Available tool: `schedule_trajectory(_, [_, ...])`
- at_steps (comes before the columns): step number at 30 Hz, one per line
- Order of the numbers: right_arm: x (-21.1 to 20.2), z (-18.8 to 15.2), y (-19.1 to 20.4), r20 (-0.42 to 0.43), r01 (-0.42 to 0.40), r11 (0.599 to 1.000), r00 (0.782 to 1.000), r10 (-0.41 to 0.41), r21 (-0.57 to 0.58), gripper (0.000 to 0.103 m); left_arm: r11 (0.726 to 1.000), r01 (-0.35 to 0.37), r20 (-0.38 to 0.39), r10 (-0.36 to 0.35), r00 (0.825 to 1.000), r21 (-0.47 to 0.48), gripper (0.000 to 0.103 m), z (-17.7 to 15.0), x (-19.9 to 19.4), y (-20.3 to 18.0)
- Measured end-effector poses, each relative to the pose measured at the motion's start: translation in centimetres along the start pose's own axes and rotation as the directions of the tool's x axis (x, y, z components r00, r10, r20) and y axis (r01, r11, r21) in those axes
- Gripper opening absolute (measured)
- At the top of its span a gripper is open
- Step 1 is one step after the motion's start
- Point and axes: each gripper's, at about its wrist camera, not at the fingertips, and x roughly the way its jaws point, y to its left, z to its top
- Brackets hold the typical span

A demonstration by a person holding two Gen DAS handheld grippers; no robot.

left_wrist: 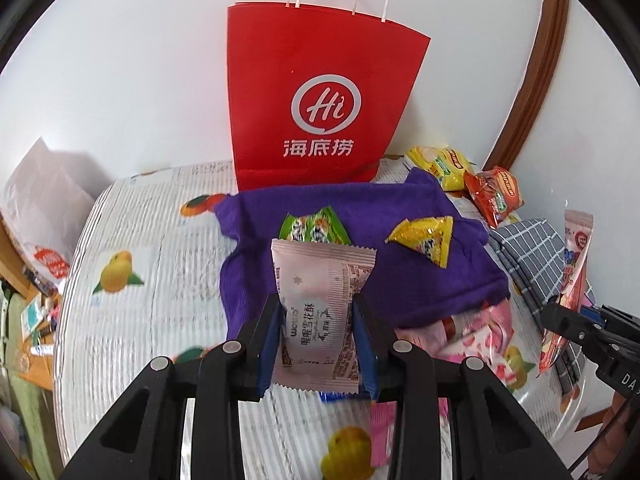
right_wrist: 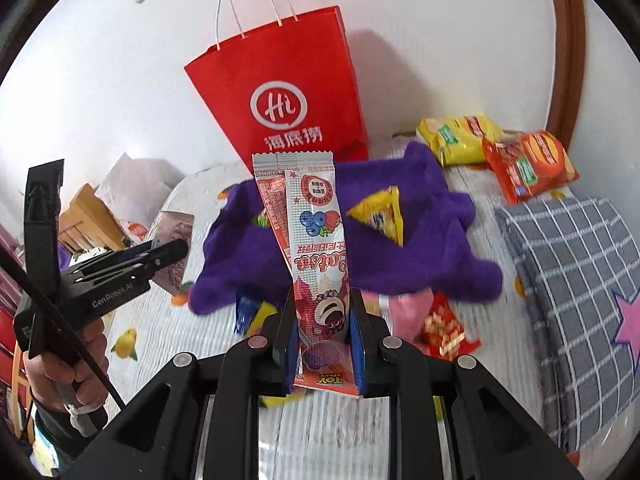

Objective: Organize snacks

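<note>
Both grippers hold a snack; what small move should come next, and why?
Probably carry the left gripper forward and set its pale pink packet on the purple cloth, beside the green and yellow snacks already lying there.

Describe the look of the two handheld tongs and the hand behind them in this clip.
Both are black plastic tongs with angular linkage arms, round silver pivot pins and blue pads on the fingers. From the right wrist view, the left tongs carry white "GenRobot.AI" lettering on the body, and a thin black cable runs diagonally past it. A bare hand grips the handle; no sleeve is visible.
</note>
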Motion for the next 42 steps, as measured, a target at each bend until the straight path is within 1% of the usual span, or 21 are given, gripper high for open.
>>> schedule_trajectory(6, [1.9,2.0,-0.6,0.002,-0.004,1.0,1.0,0.004,0.023,0.022,1.0,0.022,0.002,-0.022,1.0,-0.009,0.033,2.1,2.0,0.0])
schedule_trajectory(13, [4.0,4.2,-1.1,0.005,-0.001,1.0,1.0,0.001,0.026,0.022,0.999,0.022,-0.016,-0.023,1.0,-0.039,0.033,3.8,4.5,0.9])
schedule_trajectory(17, [4.7,5.7,-1.6,0.014,-0.012,0.999,1.0,0.011,0.031,0.022,0.998,0.029,-0.002,-0.029,1.0,-0.052,0.033,4.7,5.1,1.2])
schedule_trajectory(19, [4.9,6.2,-1.8,0.02,-0.018,0.999,1.0,0.018,0.029,0.022,0.998,0.024,0.003,-0.024,1.0,-0.055,0.033,4.9,5.5,1.3])
schedule_trajectory(22, [5.1,7.1,-2.1,0.035,-0.018,1.0,0.999,0.018,0.02,0.022,0.999,0.009,-0.024,-0.01,1.0,-0.052,0.033,4.9,6.3,1.5])
schedule_trajectory(24, [5.5,7.5,-2.3,0.036,-0.026,0.999,0.999,0.025,0.02,0.022,0.999,-0.001,-0.025,0.0,1.0,-0.052,0.033,4.9,6.6,1.5])
schedule_trajectory(30, [8.0,8.7,-2.2,0.002,-0.048,0.999,0.999,0.048,0.005,0.022,0.997,0.01,-0.047,-0.013,0.999,-0.07,0.033,4.5,7.5,2.1])
schedule_trajectory(34, [10.3,8.7,-1.6,-0.046,-0.071,0.997,0.997,0.069,-0.031,0.022,0.996,0.003,-0.068,-0.009,0.998,-0.084,0.033,4.3,8.4,2.4])
schedule_trajectory(38, [11.9,8.5,-0.6,-0.082,-0.08,0.991,0.994,0.071,-0.108,0.022,0.996,-0.006,-0.087,-0.002,0.996,-0.091,0.033,4.2,9.3,2.6])
schedule_trajectory(40, [12.7,8.4,-0.5,-0.115,-0.102,0.988,0.989,0.089,-0.117,0.022,0.995,-0.011,-0.097,0.001,0.995,-0.098,0.033,4.1,9.7,2.6])
schedule_trajectory(42, [13.3,8.3,-0.6,-0.137,-0.107,0.988,0.986,0.092,-0.112,0.022,0.995,-0.013,-0.104,0.003,0.995,-0.1,0.033,4.1,10.1,2.6])
